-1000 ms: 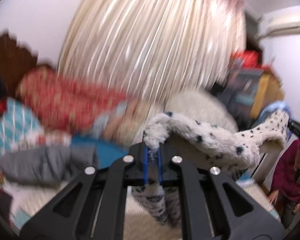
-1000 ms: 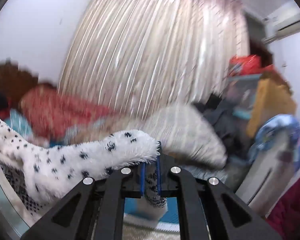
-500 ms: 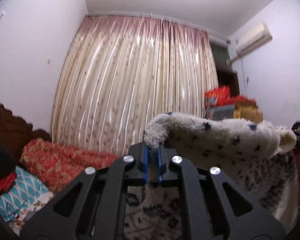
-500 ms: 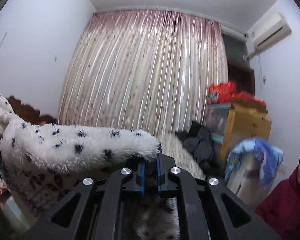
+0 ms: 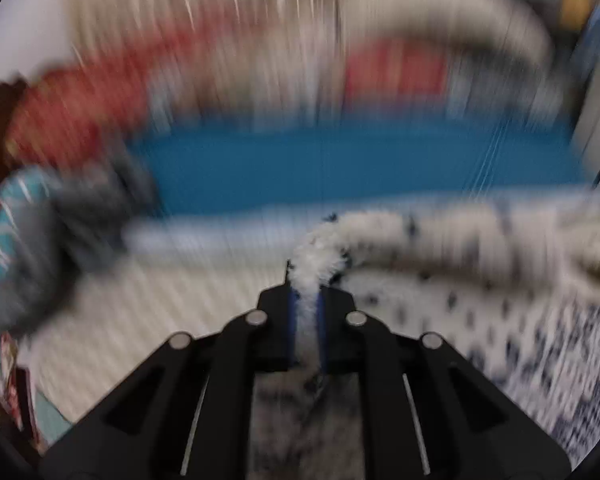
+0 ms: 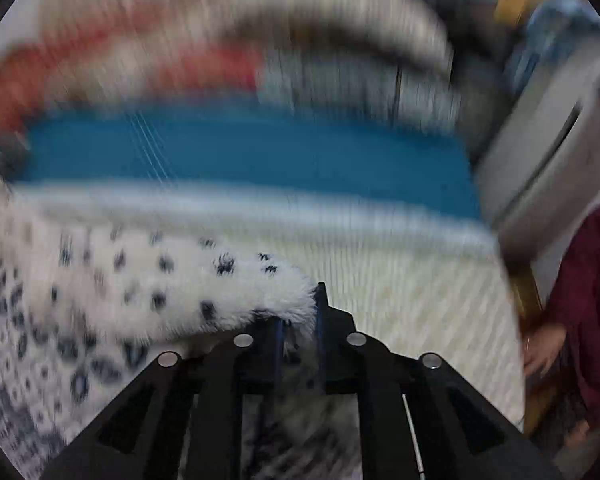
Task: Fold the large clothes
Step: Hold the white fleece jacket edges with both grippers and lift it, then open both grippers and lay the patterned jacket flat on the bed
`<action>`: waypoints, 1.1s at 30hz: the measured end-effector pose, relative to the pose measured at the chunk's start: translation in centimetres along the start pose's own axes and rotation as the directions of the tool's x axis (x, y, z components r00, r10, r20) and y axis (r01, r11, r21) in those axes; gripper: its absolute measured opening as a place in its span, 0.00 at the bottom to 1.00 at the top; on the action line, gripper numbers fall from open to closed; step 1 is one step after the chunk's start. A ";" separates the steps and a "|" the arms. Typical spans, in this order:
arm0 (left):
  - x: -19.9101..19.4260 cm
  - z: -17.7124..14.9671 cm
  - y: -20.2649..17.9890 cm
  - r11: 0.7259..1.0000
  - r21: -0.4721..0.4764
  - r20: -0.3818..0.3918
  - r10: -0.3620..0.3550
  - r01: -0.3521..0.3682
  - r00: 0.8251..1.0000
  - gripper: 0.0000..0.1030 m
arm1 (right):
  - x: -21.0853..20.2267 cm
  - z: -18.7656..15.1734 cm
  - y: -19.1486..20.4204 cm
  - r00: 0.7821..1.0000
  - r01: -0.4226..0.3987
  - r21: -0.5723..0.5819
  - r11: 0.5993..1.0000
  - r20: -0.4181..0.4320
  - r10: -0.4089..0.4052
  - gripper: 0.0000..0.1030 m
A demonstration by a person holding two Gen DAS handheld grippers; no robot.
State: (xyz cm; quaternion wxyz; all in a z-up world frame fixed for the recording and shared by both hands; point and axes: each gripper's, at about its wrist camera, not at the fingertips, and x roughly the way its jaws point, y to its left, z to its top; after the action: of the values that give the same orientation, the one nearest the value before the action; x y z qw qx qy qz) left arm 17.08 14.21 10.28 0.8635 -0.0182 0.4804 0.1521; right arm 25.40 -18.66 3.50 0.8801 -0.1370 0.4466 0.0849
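Once tipped down from the curtain (image 5: 228, 8) seen half a second back, now looking across the cream bedspread (image 5: 140, 312) and the blue sheet (image 5: 340, 168) beyond it. Heavy smear in both views, so a fast downward swing, judged as the throw that lays the piece flat.

Spotted fleece garment (image 5: 440, 236) no longer hoisted high against the drapes; strung between the two tools just above the bed, top edge taut, body hanging toward the bedspread, patterned lining showing low at the outer sides. Touching the bed or not: hidden by blur.

Left gripper (image 5: 306, 312): clenched hard on the fleece edge, white pile squeezed between the blue pads, no change there.

Right gripper (image 6: 299, 332): jaws just been opening, gap plainly wider than a moment ago, fleece (image 6: 160, 292) lying between them with its tuft against one pad. Pinched or already slack: cannot tell through the blur.

Meaning for the job: lift over, spreading begun. Probably the start of letting go on the right, a shade early with the left clamped, so a risk of that corner dropping crooked. Worth checking the lie before any fold.

Maroon sleeve (image 6: 592, 280) of a bystander at the right edge, clear of the cloth.
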 end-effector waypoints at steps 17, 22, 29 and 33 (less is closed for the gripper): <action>2.5 -0.2 -0.8 0.989 0.130 -0.047 -0.063 0.069 0.997 0.36 | -1.3 0.3 0.0 0.872 -0.479 0.108 0.871 -0.055 0.487 0.52; 0.6 0.5 0.7 0.997 0.073 -0.018 -0.005 0.006 1.000 0.36 | 6.4 2.9 0.8 0.944 -0.256 0.290 0.922 -0.130 0.303 0.52; -5.3 -3.6 1.7 0.996 0.056 0.108 -0.079 0.073 0.991 0.36 | -10.3 -5.9 1.6 0.856 -0.518 0.170 0.839 0.112 0.505 0.52; -6.9 -7.9 -1.1 0.979 0.055 0.110 -0.200 0.195 0.974 0.36 | -13.3 -13.1 2.4 0.884 -0.466 0.116 0.877 0.092 0.458 0.53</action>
State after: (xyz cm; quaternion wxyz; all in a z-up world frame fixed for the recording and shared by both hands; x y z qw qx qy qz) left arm 7.45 10.11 11.61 0.9007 -0.0381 0.4291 0.0555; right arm 6.95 -20.96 6.45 0.8549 0.0359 0.4439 0.2660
